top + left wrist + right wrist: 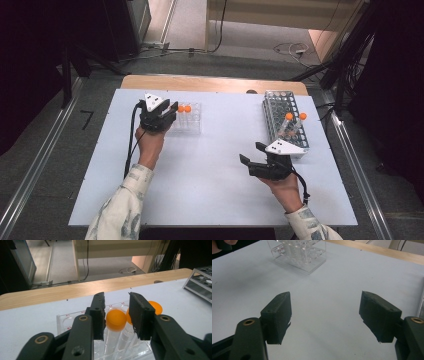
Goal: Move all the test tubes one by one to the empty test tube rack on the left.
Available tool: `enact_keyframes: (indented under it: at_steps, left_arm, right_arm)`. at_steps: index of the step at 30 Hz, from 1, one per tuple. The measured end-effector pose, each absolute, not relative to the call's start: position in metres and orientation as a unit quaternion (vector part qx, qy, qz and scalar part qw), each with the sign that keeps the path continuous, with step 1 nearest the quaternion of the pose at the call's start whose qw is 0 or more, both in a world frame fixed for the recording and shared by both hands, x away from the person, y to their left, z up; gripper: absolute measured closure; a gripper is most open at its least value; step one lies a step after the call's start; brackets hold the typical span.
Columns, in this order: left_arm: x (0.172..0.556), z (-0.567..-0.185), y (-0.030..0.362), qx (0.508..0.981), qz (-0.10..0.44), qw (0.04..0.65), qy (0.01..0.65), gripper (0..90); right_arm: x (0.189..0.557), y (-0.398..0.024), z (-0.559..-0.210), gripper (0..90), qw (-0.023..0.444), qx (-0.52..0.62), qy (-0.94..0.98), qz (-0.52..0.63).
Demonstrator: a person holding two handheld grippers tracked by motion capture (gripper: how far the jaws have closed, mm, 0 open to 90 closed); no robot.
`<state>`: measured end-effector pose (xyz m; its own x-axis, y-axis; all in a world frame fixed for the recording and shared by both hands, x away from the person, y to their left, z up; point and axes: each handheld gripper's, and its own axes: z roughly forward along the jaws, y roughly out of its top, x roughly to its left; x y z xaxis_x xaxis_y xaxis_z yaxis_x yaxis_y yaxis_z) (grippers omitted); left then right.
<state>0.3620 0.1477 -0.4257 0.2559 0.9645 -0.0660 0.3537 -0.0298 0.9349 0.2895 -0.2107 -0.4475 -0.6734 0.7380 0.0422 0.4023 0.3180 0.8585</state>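
With its fingers slightly apart around the orange-capped clear plastic tube [115, 322] in the clear acrylic rack [65, 319], the left gripper [116, 315] could snag the cap while retreating and tip the rack.

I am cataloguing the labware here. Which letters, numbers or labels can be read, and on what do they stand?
"A1": red mark on the top plate of the clear tube rack, at its far left well.
Other red marks along the same plate: too small and blurred to read with certainty.
Grey tube rack: no readable mark.
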Motion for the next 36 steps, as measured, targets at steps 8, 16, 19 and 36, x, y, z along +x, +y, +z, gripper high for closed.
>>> enact_keyframes:
  at_steps: [8,16,19,36]
  left_arm:
    - [0.357,-0.422,0.15,0.632,0.315,0.483,0.518,60.9]
    - [0.338,-0.421,0.153,0.62,0.29,0.515,0.515,46.4]
    - [0.327,-0.423,0.154,0.617,0.282,0.522,0.517,37.7]
    - [0.289,-0.433,0.147,0.633,0.263,0.526,0.503,28.4]
  right_arm:
    - [0.29,-0.214,-0.446,24.8,0.187,0.364,0.787,0.462]
    - [0.294,-0.23,-0.441,25.5,0.215,0.387,0.769,0.461]
    - [0.296,-0.239,-0.439,26.3,0.227,0.398,0.761,0.459]
    - [0.334,-0.277,-0.44,41.8,0.308,0.481,0.706,0.419]
